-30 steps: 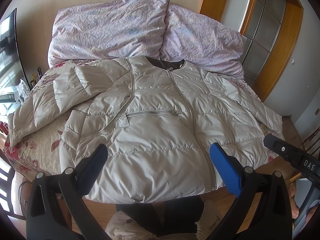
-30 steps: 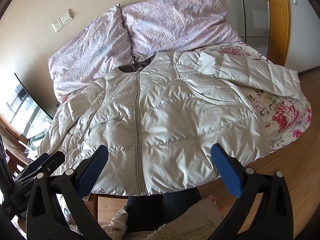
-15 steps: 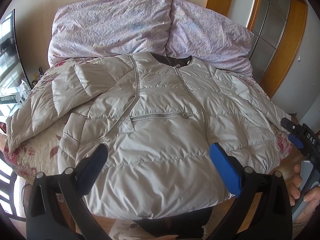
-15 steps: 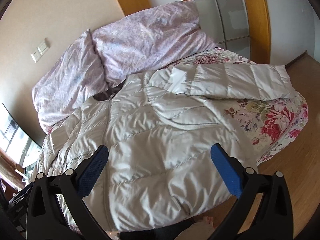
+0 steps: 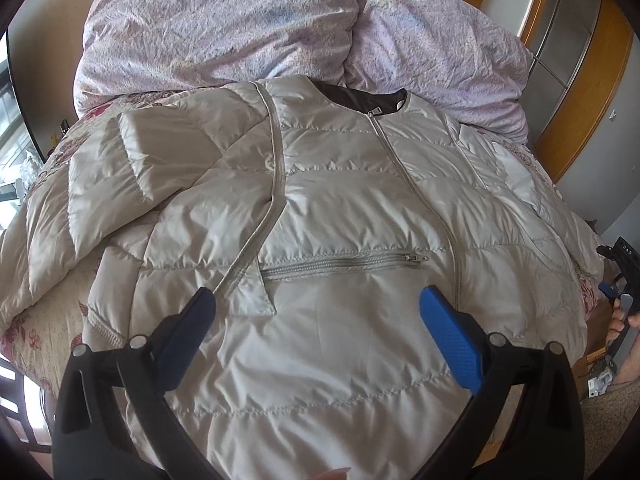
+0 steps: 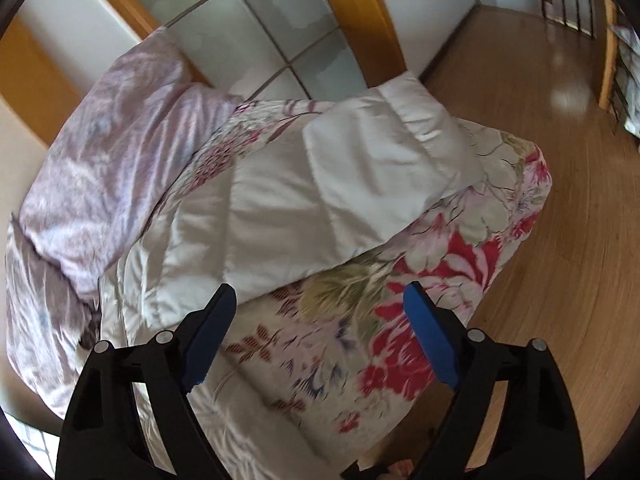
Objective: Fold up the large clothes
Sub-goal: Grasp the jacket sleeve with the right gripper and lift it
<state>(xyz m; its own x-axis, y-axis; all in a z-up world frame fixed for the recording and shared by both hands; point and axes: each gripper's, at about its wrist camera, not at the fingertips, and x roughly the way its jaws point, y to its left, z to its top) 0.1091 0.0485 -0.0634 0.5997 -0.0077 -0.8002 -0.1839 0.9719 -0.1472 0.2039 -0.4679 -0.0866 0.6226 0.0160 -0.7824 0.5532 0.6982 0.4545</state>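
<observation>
**Puffer jacket spread on bed, both grippers empty**

Lies front-up across the floral bedspread: a pale grey quilted jacket, zipped up the centre, collar toward 12 o'clock against two lilac pillows. Shows a horizontal pocket zipper at mid-chest. Left sleeve folded in over the chest at about 10 o'clock; right sleeve stretched out flat toward the bed's corner, cuff at roughly 1 o'clock in the right wrist view, somewhat blurred.

Hovering above the jacket's lower front, left gripper, blue-padded fingers spread wide, holding nothing. Hovering over bare bedspread just below the right sleeve, right gripper, fingers likewise wide apart and empty; seen also at 3 o'clock in the left view, gripped by a hand.

Beyond the bed: wooden floor, wood-framed glass door.
</observation>
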